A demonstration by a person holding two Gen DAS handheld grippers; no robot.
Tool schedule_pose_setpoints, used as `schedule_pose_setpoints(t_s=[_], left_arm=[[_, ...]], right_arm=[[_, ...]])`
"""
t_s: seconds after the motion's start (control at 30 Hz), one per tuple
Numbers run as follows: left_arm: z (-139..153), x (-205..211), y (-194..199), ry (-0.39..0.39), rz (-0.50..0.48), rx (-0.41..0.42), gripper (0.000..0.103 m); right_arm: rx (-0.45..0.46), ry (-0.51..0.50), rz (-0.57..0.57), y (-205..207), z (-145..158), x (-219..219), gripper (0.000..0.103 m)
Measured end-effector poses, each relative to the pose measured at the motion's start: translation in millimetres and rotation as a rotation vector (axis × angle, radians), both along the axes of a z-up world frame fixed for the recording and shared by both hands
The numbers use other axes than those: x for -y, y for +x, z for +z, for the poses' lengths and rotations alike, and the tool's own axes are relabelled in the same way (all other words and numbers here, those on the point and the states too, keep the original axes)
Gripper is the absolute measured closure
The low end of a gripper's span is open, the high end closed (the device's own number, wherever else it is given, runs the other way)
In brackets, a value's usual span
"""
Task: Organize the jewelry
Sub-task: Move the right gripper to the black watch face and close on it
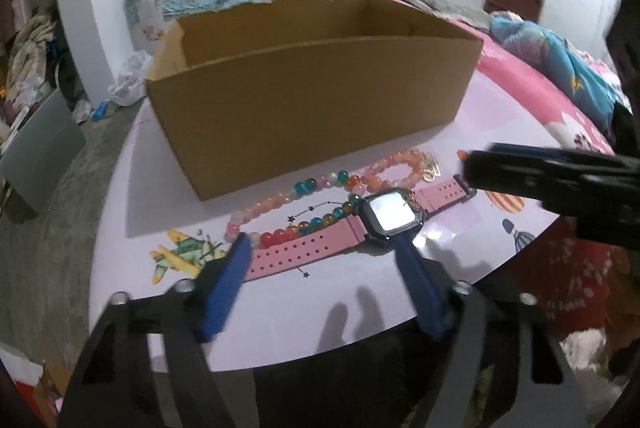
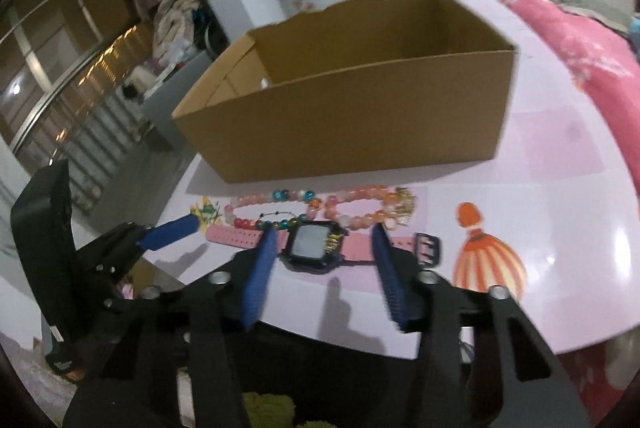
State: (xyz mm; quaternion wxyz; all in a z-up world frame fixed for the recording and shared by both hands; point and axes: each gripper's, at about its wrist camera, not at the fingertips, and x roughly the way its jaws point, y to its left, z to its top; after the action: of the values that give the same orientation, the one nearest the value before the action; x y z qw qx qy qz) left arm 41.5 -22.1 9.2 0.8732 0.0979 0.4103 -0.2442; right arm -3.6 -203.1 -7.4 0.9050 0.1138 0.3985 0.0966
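Watch (image 2: pixel 311 247) flat, strap running left-right

A: Any legible text, labels or numbers in either wrist view?

B: None. The watch (image 1: pixel 390 215) face is a blank bright glare in both views, no digits resolved. The cardboard box (image 1: pixel 316 95) walls are plain, no print.

A: The table (image 1: pixel 500 131) top?

B: Pictures only, no lettering readable.
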Motion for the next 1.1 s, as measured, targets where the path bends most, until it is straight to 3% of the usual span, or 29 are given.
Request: schedule_pose_setpoints(t_s=[0.2,0.4,0.67,0.83,1.1], left_arm=[[-8.8,7.5,6.7,0.013,-0.054,-0.024,0.064],[-15.2,5.7,13.6,0.010,-0.074,-0.061,0.080],[-21.1,1.9,18.2,0.015,-0.080,-0.089,0.083],[-23.7,-2.8,20.7,0.005,-0.069,-0.111,0.085],[-22.9,-4.9,22.0,0.005,-0.066,-0.111,0.085]], right_arm=[[-0.060,-0.053,0.069,23.0,-14.6,-16.1,0.088],[-0.086,-0.138,0.089,33.1,-22.9,-22.7,0.089],[-0.127,-0.204,0.104,42.6,-33.8,-21.5,0.088],[-0.136,-0.216,0.124,42.2,-33.1,-20.9,0.094],[-0.166,-0.087,0.107,44.2,-31.2,-1.1,0.102]])
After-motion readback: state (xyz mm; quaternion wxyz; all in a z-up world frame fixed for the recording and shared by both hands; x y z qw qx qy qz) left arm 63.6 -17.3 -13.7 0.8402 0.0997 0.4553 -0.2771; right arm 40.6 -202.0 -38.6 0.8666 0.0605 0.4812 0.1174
